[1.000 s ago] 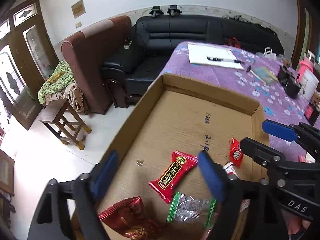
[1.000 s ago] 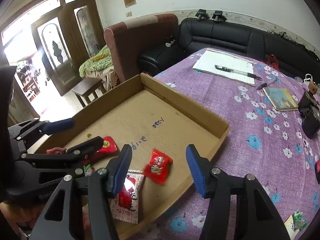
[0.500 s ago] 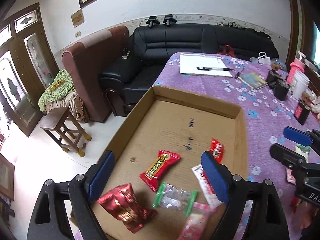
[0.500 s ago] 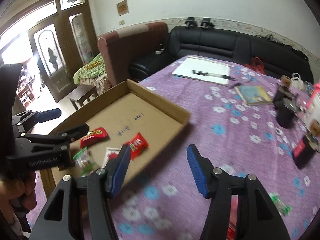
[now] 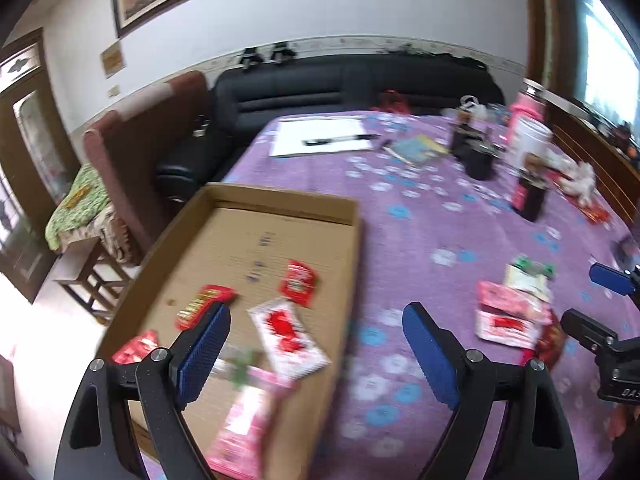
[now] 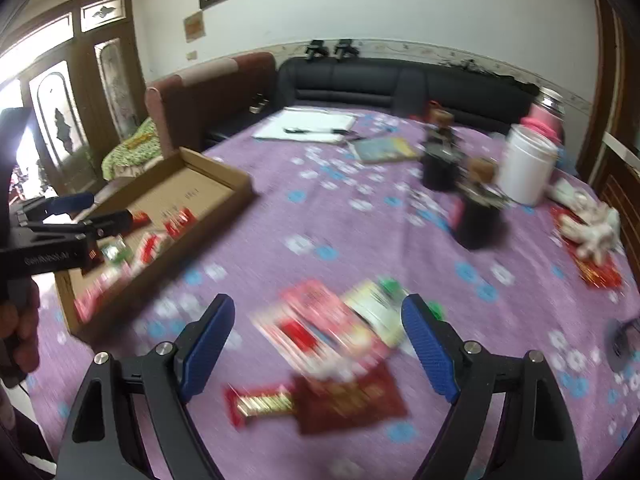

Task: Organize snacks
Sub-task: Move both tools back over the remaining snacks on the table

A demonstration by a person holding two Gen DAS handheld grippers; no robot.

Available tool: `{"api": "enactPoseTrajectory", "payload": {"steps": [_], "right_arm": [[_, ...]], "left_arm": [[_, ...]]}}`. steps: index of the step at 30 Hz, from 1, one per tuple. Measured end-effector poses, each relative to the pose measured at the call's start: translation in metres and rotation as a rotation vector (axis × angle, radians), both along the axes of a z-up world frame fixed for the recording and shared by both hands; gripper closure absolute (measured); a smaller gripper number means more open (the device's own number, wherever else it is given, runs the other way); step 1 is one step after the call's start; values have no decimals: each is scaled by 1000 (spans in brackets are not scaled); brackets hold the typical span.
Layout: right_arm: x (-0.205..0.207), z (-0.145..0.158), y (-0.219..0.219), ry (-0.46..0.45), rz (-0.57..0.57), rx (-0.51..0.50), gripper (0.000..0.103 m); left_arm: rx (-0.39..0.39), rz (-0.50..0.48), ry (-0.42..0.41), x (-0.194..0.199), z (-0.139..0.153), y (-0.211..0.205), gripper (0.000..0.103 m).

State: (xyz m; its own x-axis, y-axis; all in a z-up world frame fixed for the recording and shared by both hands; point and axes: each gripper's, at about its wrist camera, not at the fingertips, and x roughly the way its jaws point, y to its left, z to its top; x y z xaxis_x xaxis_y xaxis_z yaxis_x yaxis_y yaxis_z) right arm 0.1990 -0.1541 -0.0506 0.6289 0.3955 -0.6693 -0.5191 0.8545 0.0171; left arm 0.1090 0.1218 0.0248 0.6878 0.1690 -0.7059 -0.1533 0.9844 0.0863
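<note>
While the left gripper [image 5: 316, 354] hangs wide and empty over the cardboard tray [image 5: 356, 216], the right gripper [image 6: 318, 338], jaws just opening, empty, hovers above loose snack packets [image 6: 320, 320] on the tablecloth [image 6: 360, 232]: light, crinkly, slippery; pinch across a flat middle.

Both wrist views angled down, close, sharing tray [image 5: 280, 204] and purple table [image 6: 360, 240]
</note>
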Motion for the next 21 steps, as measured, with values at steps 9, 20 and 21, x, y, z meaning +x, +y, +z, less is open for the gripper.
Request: {"api": "enactPoseTrajectory", "payload": {"steps": [9,20,21], "right_arm": [[-14,-20,-65,27,-81,-35,18],[-25,-24,-92,-2,-98,-29,18],[-24,-24,-92,-1,-94,-26,18]], "left_arm": [[22,-205,55,-9,-26,-78,12],[-10,-308,79,-19,-39,-120,12],[-13,-317,82,-19,-40,-123,12]]}}
